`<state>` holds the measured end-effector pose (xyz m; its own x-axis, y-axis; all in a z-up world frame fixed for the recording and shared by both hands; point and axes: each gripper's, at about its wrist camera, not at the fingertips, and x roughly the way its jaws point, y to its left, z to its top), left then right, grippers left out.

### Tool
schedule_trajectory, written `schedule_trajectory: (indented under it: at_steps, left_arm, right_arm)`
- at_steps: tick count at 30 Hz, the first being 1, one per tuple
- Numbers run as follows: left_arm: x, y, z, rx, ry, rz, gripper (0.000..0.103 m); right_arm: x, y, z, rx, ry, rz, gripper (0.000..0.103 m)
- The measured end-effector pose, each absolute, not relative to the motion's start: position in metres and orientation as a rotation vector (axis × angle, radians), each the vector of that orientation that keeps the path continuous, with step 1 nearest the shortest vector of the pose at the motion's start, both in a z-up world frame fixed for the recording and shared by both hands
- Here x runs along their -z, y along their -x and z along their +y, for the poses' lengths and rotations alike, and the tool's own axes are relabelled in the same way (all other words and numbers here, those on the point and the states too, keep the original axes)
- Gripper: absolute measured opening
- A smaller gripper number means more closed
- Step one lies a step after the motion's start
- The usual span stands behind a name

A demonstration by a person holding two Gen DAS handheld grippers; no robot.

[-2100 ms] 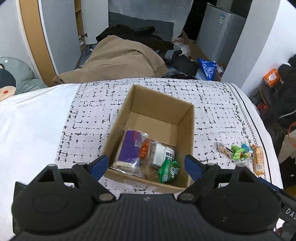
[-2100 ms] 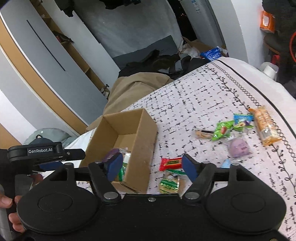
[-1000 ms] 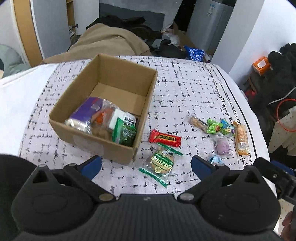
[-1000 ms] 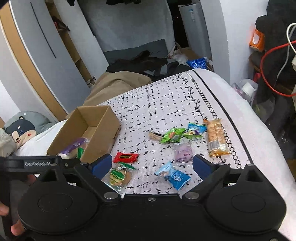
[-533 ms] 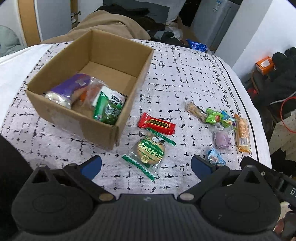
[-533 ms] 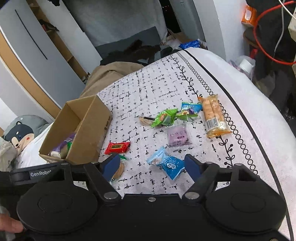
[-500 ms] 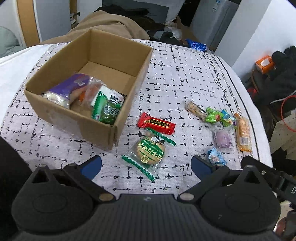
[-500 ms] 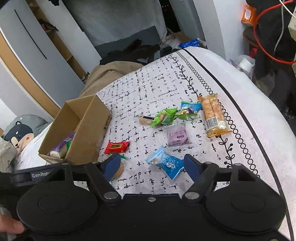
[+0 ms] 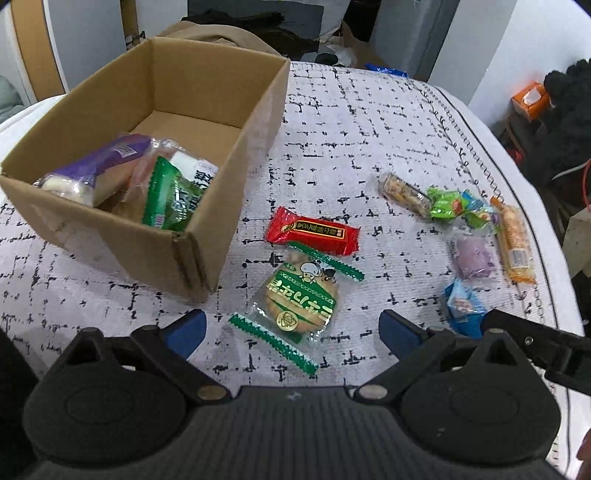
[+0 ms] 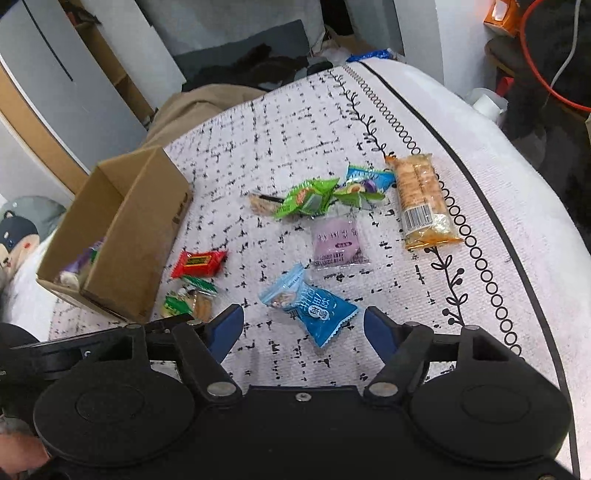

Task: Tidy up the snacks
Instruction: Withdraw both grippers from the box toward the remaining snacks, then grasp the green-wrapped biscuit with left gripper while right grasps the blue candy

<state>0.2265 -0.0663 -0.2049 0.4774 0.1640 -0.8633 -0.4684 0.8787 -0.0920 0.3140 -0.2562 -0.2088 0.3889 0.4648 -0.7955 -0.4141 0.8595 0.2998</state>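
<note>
Bed [image 9: 369,122]: covered by a white cloth with black marks; everything is carried on it.
Box [image 9: 236,173]: upper left of the left view, open, several wrapped snacks held inside.
Left tool [image 9: 291,328]: spread wide and empty, lower centre, with the green biscuit pack [image 9: 301,295] seen between its tips.
Right tool [image 10: 303,326]: spread open, empty, the blue packet [image 10: 317,310] framed between its tips.
Red bar [image 9: 314,230]: just beside the box.

A bed with a black-flecked white cover [image 10: 295,122] fills the near room — beyond its far edge a tan blanket [image 9: 221,35] heaps, grey wardrobe doors [image 10: 55,81] stand left, white wall [image 9: 535,44] right.
</note>
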Motion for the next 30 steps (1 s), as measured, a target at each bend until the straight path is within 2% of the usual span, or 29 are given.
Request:
schedule_trajectory:
  at_steps: [8, 14, 17, 18, 21, 24, 29, 30]
  left_arm:
    - [0.226, -0.239, -0.068, -0.406, 0.293, 1.027, 0.098]
    - [0.235, -0.244, -0.07, -0.392, 0.28, 1.029, 0.089]
    - [0.234, -0.245, -0.07, -0.397, 0.28, 1.004, 0.08]
    - [0.234, -0.246, -0.07, -0.397, 0.28, 0.998, 0.074]
    - [0.232, -0.248, -0.071, -0.39, 0.276, 0.993, 0.069]
    - [0.23, -0.248, -0.072, -0.378, 0.273, 0.991, 0.059]
    - [0.223, -0.245, -0.067, -0.378, 0.297, 0.98, 0.054]
    - [0.221, -0.244, -0.066, -0.379, 0.297, 0.976, 0.054]
  right_arm:
    - [0.222, -0.323, -0.25, -0.543, -0.013, 1.056, 0.07]
    - [0.23, -0.331, -0.241, -0.546, 0.017, 1.068, 0.07]
    - [0.234, -0.334, -0.237, -0.542, 0.034, 1.078, 0.069]
    - [0.235, -0.335, -0.236, -0.541, 0.033, 1.082, 0.069]
    - [0.239, -0.337, -0.232, -0.543, 0.042, 1.082, 0.068]
    - [0.24, -0.336, -0.226, -0.545, 0.073, 1.071, 0.067]
    - [0.239, -0.335, -0.222, -0.541, 0.104, 1.058, 0.05]
    - [0.238, -0.335, -0.223, -0.538, 0.1, 1.059, 0.05]
